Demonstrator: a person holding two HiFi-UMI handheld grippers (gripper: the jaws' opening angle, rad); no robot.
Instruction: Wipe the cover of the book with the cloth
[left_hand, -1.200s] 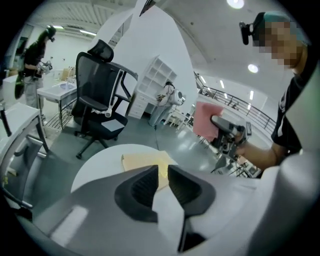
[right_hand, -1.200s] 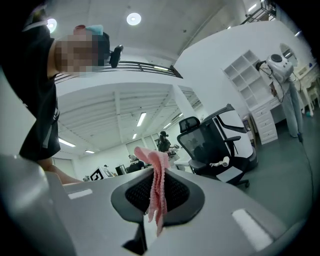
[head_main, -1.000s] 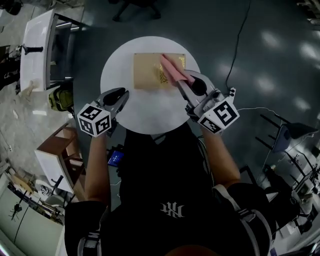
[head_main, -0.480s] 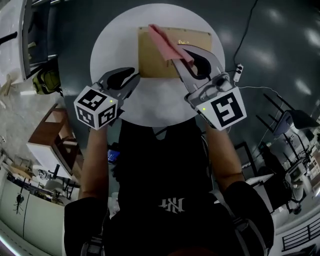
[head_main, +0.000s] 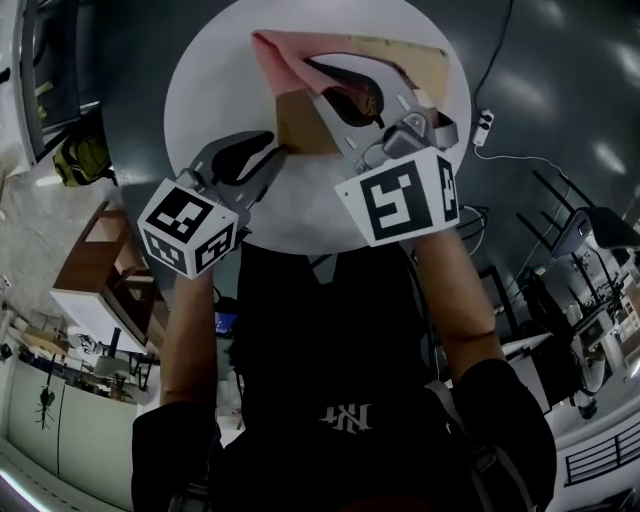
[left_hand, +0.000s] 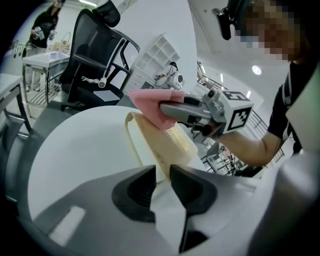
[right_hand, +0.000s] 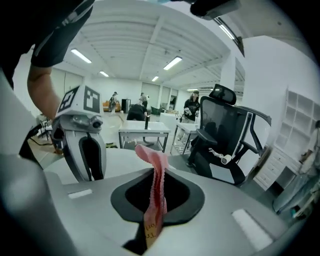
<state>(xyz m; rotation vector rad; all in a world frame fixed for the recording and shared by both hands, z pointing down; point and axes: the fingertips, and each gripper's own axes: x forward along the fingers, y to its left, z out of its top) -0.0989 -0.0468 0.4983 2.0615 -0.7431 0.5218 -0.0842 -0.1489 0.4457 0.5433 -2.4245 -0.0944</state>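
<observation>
A tan book (head_main: 300, 125) lies on the round white table (head_main: 210, 90). My right gripper (head_main: 312, 70) is shut on a pink cloth (head_main: 285, 55), which rests over the book's far left corner. In the right gripper view the cloth (right_hand: 157, 175) hangs pinched between the jaws. My left gripper (head_main: 272, 150) sits at the book's near left corner. In the left gripper view its jaws (left_hand: 162, 175) are closed on the cream page edge of the book (left_hand: 165, 145), with the cloth (left_hand: 150, 102) and the right gripper (left_hand: 167, 107) just beyond.
A black office chair (left_hand: 95, 60) stands past the table's far side. A power strip (head_main: 485, 128) with a cable lies on the floor to the right. A wooden cabinet (head_main: 100, 290) stands to the left. White shelving (left_hand: 155, 55) and people are in the background.
My right gripper has swept the cloth leftward across the cover to the far left corner. My left gripper has moved in to the book's near left corner. The head camera has leaned closer.
</observation>
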